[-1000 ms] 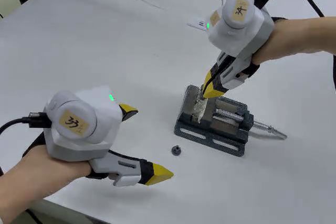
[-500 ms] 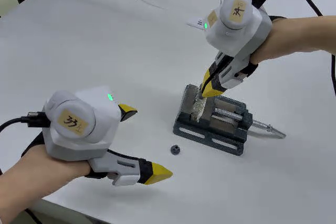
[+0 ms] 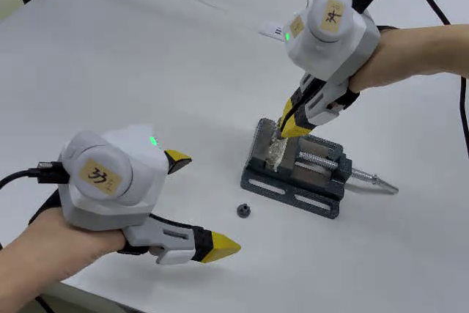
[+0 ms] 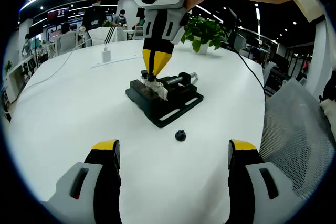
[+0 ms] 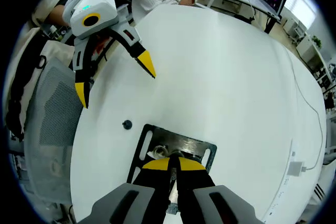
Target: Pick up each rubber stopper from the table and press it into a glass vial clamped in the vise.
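— Left gripper [image 3: 207, 201] dipped a touch nearer; jaws wide, empty.
— Small black rubber stopper [image 3: 242, 210] lies on the white table [image 3: 146, 71] just right of it. Right gripper [image 3: 287, 131], pinched closed, sits farther off, atop the clear glass vial [image 3: 277, 153] in the grey metal vise [image 3: 293, 185].

A tan sticker [image 3: 100, 176] sits on the rounded back of the left gripper [image 3: 204, 201], at the end far from its fingers. Its handwriting reads as "33", followed by a mark too small to make out. The right gripper [image 3: 284, 131] carries a top sticker [image 3: 334, 14] and a side sticker [image 3: 298, 26], both well behind its fingers. The handwriting on both is illegible.
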{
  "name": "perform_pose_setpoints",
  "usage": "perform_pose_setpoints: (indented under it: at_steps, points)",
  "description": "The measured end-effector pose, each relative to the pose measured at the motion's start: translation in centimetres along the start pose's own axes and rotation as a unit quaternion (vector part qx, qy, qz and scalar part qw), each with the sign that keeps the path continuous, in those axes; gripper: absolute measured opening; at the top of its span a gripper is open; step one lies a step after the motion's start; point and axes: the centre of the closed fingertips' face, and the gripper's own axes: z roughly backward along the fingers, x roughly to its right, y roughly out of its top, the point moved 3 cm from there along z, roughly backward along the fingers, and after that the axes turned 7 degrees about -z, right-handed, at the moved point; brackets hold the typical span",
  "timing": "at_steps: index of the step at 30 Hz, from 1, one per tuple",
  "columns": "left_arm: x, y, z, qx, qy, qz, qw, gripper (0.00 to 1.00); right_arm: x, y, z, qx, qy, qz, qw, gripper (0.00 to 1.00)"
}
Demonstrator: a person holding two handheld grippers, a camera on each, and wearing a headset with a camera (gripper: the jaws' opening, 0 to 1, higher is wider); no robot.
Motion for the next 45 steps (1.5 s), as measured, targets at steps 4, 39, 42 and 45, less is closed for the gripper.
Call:
perform_pose_setpoints:
  at_steps: [4, 39, 42, 45]
  points:
    - [0.05, -0.07, -0.13, 0.0, 0.0, 0.003, 1.0, 0.83, 0.28, 0.03, -0.12, -0.004, 0.003, -0.017, 0.9998, 0.0]
    - [0.11, -0.52, -0.19, 0.0, -0.003, 0.013, 0.9999, 0.82, 0.72, 0.15, -0.49, -0.043, 0.006, -0.053, 0.9977, 0.0]
    - [0.09, -0.53, -0.13, 0.001, -0.002, 0.015, 0.9999, 0.82, 0.94, 0.28, -0.55, -0.046, 0.008, -0.056, 0.9974, 0.0]
    - [0.1, -0.59, -0.14, 0.0, -0.002, 0.016, 0.9999, 0.82, 0.85, 0.16, -0.59, -0.048, 0.01, -0.058, 0.9971, 0.0]
